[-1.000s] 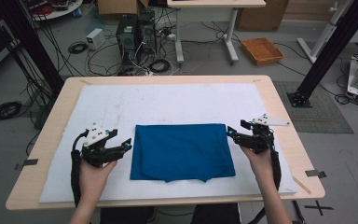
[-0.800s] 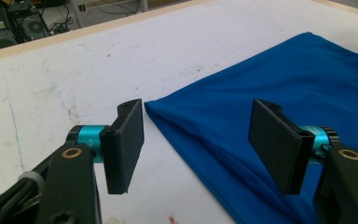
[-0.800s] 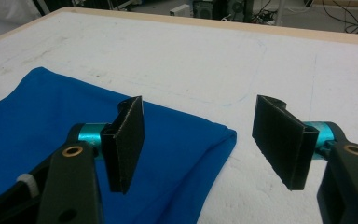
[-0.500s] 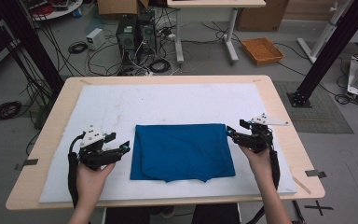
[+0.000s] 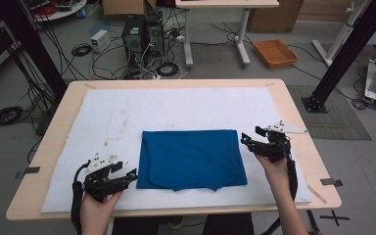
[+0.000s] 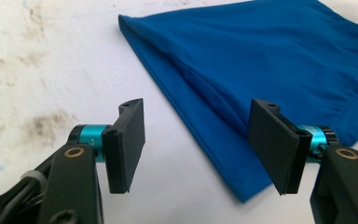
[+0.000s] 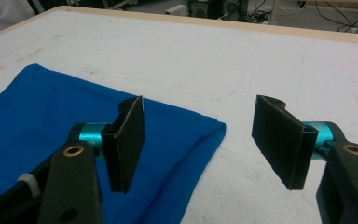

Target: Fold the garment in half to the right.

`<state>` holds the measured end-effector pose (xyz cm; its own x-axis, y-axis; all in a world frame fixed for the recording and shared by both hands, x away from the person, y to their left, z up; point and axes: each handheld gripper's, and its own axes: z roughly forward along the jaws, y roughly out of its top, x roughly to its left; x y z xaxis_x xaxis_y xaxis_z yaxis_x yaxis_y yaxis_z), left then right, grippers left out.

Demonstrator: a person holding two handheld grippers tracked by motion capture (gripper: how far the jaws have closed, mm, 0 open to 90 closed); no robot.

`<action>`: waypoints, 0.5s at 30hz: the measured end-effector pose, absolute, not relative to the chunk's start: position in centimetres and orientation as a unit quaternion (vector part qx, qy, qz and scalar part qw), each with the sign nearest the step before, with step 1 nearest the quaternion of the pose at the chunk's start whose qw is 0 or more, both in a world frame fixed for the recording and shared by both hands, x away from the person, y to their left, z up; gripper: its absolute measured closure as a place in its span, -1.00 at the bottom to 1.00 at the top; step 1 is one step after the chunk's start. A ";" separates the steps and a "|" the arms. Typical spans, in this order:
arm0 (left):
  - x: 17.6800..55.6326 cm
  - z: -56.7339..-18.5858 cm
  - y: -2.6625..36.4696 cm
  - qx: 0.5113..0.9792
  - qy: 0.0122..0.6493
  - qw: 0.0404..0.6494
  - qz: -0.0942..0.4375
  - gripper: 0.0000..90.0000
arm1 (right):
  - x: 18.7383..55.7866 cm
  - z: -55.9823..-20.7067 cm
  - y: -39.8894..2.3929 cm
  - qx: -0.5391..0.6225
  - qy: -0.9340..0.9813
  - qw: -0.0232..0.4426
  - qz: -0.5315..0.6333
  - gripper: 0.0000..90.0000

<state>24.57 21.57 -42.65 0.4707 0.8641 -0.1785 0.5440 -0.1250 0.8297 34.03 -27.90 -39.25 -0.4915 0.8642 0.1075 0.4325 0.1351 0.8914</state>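
White padding on the table (image 5: 176, 105) had the blue shirt (image 5: 191, 157) already folded into a neat rectangle in the middle, with left gripper (image 5: 127, 175) and right gripper (image 5: 248, 139) both spread wide, holding nothing, so probably another fold remained.

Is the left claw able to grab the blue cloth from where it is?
Probably yes. The left claw is open and points at the near corner of the blue cloth, which lies flat on the white mat. Nothing sits between them, so a short push forward looks enough.
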 end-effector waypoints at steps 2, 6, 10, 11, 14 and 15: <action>24.1 -42.9 21.5 0.727 0.487 0.451 0.177 -0.17 | 34.0 -39.2 -27.9 0.453 0.718 0.225 0.478 -0.23; 23.9 -43.8 21.3 0.721 0.505 0.452 0.144 -0.15 | 34.0 -39.3 -27.8 0.453 0.720 0.225 0.476 -0.23; 24.2 -44.4 21.1 0.709 0.522 0.459 0.113 -0.07 | 34.0 -39.3 -27.7 0.450 0.721 0.225 0.476 -0.23; 24.3 -44.5 21.1 0.708 0.525 0.461 0.105 -0.07 | 34.0 -39.3 -27.7 0.450 0.722 0.226 0.475 -0.23; 24.6 -45.0 20.8 0.700 0.538 0.464 0.077 -0.04 | 34.0 -39.3 -27.7 0.450 0.721 0.227 0.476 -0.23; 24.7 -45.2 20.7 0.698 0.541 0.463 0.072 -0.04 | 34.0 -39.3 -27.7 0.450 0.722 0.226 0.476 -0.23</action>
<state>24.71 20.66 -45.19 0.4050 0.8220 -0.4005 0.6886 0.0140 0.7251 34.00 -27.68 -39.33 -0.4937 0.8637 0.1017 0.4342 0.1434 0.8893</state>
